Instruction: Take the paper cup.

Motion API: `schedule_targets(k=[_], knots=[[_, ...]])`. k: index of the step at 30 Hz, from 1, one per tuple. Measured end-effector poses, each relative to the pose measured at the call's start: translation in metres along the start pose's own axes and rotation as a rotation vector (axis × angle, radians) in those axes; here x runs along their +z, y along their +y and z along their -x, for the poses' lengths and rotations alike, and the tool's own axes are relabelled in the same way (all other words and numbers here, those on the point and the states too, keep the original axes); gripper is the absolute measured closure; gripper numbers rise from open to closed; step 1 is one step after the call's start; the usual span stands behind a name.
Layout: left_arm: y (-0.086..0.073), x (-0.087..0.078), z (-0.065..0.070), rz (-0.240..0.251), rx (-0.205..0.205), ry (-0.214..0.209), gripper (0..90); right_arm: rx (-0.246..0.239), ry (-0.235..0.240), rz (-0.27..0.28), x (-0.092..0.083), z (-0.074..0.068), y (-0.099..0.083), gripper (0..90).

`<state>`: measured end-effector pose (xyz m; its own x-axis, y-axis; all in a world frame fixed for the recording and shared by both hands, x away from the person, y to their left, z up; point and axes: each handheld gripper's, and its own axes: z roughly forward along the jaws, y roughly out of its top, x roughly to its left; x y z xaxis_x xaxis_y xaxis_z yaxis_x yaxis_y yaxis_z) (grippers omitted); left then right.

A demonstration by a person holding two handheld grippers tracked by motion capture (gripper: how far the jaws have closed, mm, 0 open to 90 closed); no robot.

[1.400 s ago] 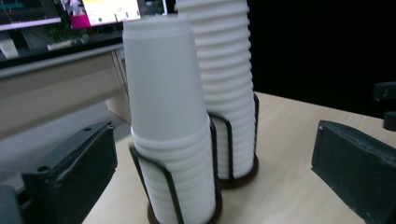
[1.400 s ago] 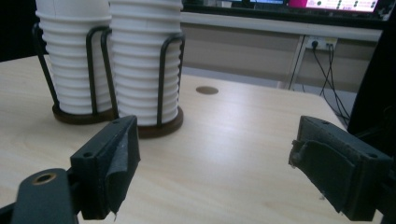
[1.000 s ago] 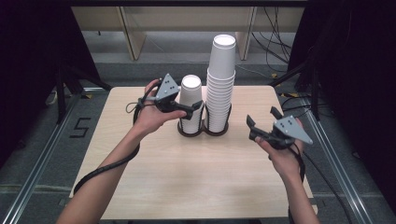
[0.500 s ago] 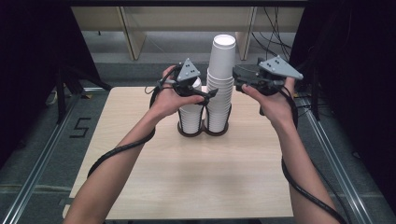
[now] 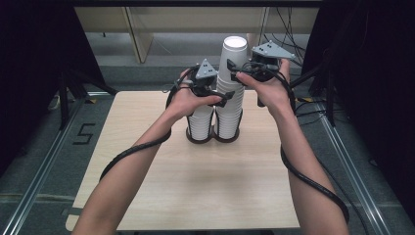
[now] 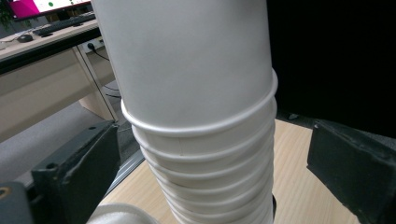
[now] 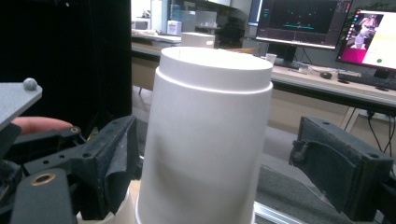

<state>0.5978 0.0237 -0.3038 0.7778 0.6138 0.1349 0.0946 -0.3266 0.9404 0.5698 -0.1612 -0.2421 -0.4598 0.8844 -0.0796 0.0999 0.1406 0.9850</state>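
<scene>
Wooden tabletop (image 5: 195, 186): near half bare, forearms crossing it toward the far edge.
Short cup stack (image 5: 201, 122): white paper, upright in a dark holder (image 5: 213, 138) near the far edge's middle.
Tall cup stack (image 5: 230, 93): touching alongside, in the same holder.
Left gripper (image 5: 221, 99): jaws wide, just closing, flanking the tall stack's middle without pressing.
Right gripper (image 5: 235, 73): jaws apart around the top cup (image 7: 205, 140), one pad close, the other clear.

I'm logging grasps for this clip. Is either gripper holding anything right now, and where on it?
Nothing is gripped yet. Both the left gripper and right gripper straddle the tall cup stack, pads clear of it.
</scene>
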Motion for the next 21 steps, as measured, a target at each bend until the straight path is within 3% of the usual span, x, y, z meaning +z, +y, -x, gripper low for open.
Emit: schedule_targets(k=[5, 7, 18, 21], knots=[[-0.001, 0.005, -0.001, -0.011, -0.013, 0.001, 5.6, 0.017, -0.002, -0.012, 0.008, 0.001, 0.0, 15.2], [0.001, 0.007, -0.002, -0.005, -0.038, -0.003, 6.0, 0.013, 0.002, -0.022, 0.012, 0.001, 0.0, 15.0], [-0.001, 0.014, -0.005, -0.011, -0.058, 0.001, 9.5, 0.018, 0.009, -0.02, 0.019, -0.002, 0.003, 15.2], [-0.001, 0.018, -0.005, -0.002, -0.089, -0.007, 9.6, 0.016, 0.013, -0.027, 0.023, -0.003, 0.003, 15.3]])
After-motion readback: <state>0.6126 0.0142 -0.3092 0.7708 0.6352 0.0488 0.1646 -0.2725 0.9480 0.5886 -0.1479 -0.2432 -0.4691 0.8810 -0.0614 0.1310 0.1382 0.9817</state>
